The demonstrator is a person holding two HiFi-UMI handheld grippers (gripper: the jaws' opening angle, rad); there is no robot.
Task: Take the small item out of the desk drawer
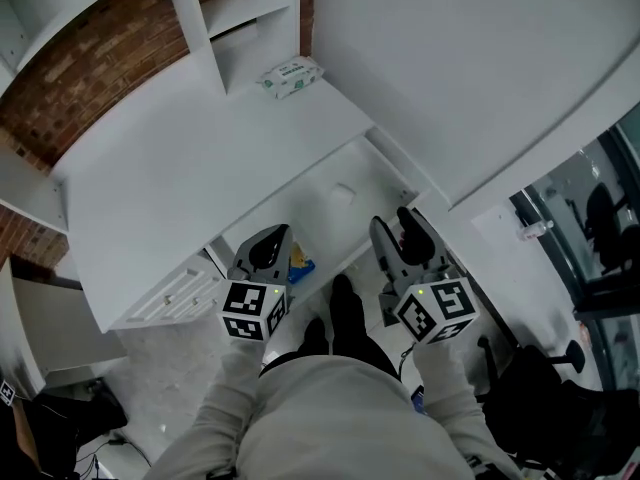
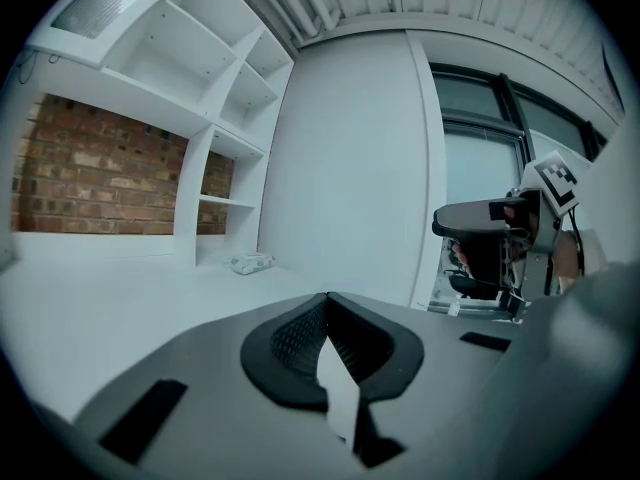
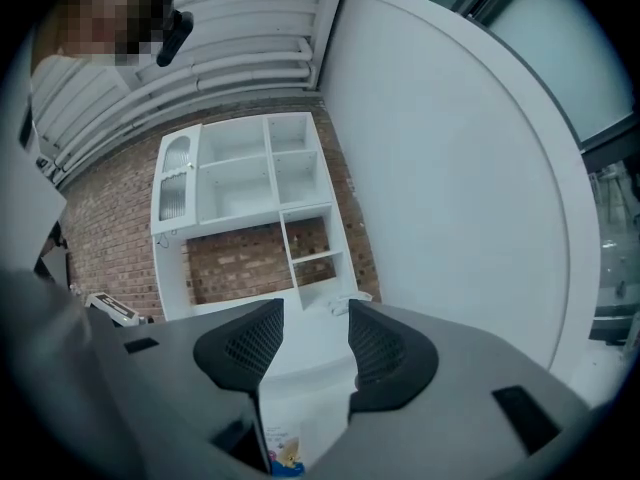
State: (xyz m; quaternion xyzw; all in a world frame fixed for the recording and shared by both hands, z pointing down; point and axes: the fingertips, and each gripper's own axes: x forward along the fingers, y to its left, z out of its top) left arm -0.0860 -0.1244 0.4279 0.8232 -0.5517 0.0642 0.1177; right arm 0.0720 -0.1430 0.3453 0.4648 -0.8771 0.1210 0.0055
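The white desk top (image 1: 200,168) fills the left half of my head view, its front edge running diagonally just ahead of both grippers. A broad white wall panel (image 1: 460,78) closes off the right. Between them the open drawer (image 1: 345,208) juts toward me, and it is the only pocket I have to work in, with the desk edge on one side and the drawer's side wall and the panel on the other. A low side cabinet (image 1: 170,293) sits under the desk at left. A tissue pack (image 1: 290,76) lies at the back of the desk against the shelving (image 1: 215,38), well apart from both grippers.

The drawer's floor is washed out white, and I cannot identify a faint pale shape on it.

The small item (image 1: 298,266), blue and yellow, lies at the drawer's near end, just beside the left gripper (image 1: 268,243), on its right side; I cannot tell whether they touch. That gripper's fingers (image 2: 290,343) meet tip to tip, with nothing visibly clamped. The right gripper (image 1: 395,223) has its fingers (image 3: 385,348) well apart and bare; the item's printed corner shows low through the gap, behind the fingertips and cut off by the frame edge
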